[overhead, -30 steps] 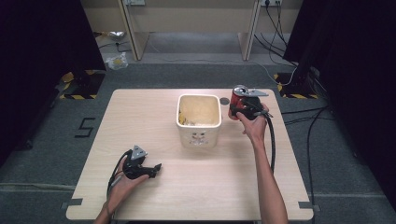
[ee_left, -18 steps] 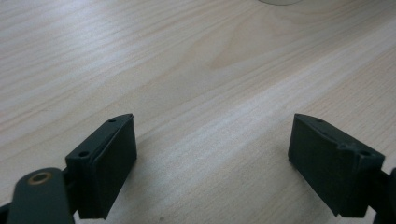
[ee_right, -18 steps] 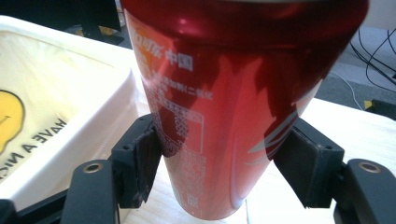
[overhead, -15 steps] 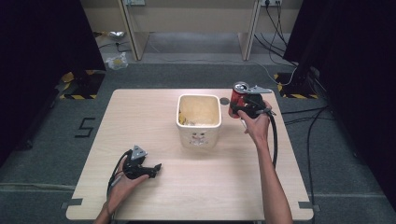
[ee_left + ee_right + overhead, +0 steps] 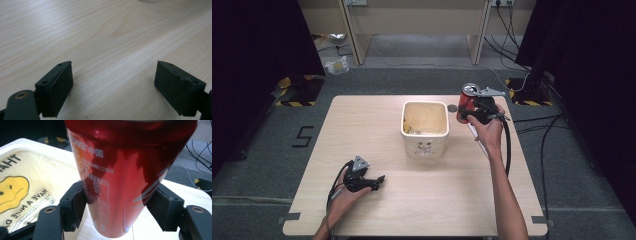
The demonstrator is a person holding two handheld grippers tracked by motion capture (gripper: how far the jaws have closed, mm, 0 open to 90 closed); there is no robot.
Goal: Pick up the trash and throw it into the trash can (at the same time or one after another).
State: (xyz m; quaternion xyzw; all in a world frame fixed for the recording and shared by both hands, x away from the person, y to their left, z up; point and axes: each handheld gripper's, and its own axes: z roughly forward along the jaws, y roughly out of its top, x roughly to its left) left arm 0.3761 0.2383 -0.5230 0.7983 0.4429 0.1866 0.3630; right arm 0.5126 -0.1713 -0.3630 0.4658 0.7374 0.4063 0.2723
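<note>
The right tongs (image 5: 473, 107) pinched an upright red can (image 5: 125, 177) above the table (image 5: 362, 130) — just right of the bin (image 5: 424, 145). The left tongs (image 5: 113, 90) rested spread, well apart.

I think this is a lab room made for recording. I see a small wooden table (image 5: 422, 200) on grey carpet (image 5: 277, 165), black curtains (image 5: 257, 45) on both sides, yellow and black tape (image 5: 294, 103) on the floor, a taped number five (image 5: 302, 136), and cables (image 5: 532, 127) running around.
</note>
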